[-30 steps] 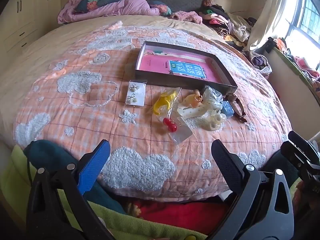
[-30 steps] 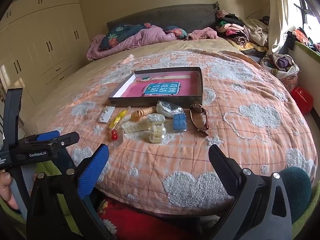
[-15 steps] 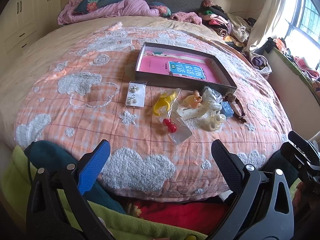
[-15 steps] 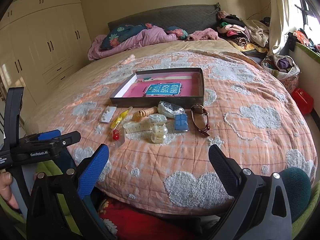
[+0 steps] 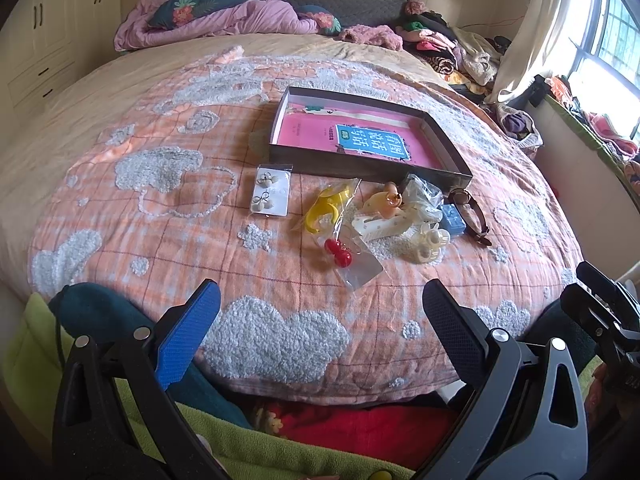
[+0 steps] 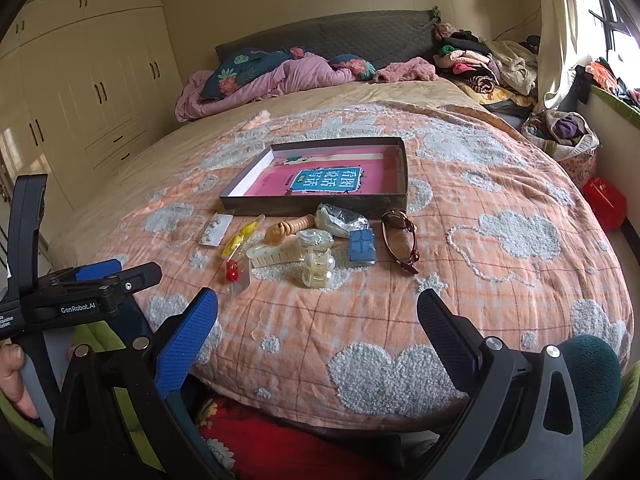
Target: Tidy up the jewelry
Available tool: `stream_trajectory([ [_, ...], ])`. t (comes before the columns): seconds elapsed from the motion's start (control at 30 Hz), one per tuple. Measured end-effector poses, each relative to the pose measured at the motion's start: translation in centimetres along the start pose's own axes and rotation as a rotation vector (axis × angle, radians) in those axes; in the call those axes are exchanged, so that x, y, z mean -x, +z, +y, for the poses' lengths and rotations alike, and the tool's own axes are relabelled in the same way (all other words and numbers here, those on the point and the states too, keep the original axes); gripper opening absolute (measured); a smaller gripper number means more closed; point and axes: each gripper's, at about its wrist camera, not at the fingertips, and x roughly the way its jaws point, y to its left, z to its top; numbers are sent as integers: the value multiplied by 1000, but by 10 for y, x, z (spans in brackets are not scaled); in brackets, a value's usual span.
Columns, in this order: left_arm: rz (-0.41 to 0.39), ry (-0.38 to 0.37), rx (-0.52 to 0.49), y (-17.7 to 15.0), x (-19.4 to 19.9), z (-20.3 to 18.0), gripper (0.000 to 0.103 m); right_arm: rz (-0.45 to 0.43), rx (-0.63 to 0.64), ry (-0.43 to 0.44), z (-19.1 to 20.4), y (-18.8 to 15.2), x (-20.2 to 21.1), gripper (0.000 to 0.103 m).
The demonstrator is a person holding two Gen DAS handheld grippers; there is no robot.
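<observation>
A dark shallow box [image 5: 449, 164] [image 6: 316, 203] with a pink book inside lies on the bed. In front of it lie an earring card [image 5: 270, 195] [image 6: 216, 229], a yellow clip in a bag [image 5: 323, 209], red earrings in a bag [image 5: 339, 253] [image 6: 232, 274], cream hair clips [image 5: 428, 240] [image 6: 318, 269], a blue box [image 5: 453, 218] [image 6: 361, 245] and sunglasses [image 5: 470, 211] [image 6: 400, 237]. My left gripper [image 5: 320, 320] is open and empty near the bed's front edge. My right gripper [image 6: 318, 318] is open and empty there too.
The orange quilt [image 5: 168, 216] covers the bed. Pillows and a purple blanket [image 5: 224, 20] lie at the head. Piled clothes [image 5: 452, 48] sit at the far right. Cupboards [image 6: 80, 100] stand to the left. A red container [image 6: 604, 204] stands on the floor.
Both grippers have drifted slightly; the scene sits a little lower in the views. No object has moved.
</observation>
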Motion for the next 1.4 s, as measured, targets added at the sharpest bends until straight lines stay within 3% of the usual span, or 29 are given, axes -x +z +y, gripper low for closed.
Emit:
stream_trajectory([
  [1.1, -3, 6, 0, 12, 9, -3, 95, 0, 8, 3, -1, 2, -3, 99],
  [1.4, 5, 37, 35, 22, -16, 14, 95, 27, 13, 36, -8, 19, -23, 99],
])
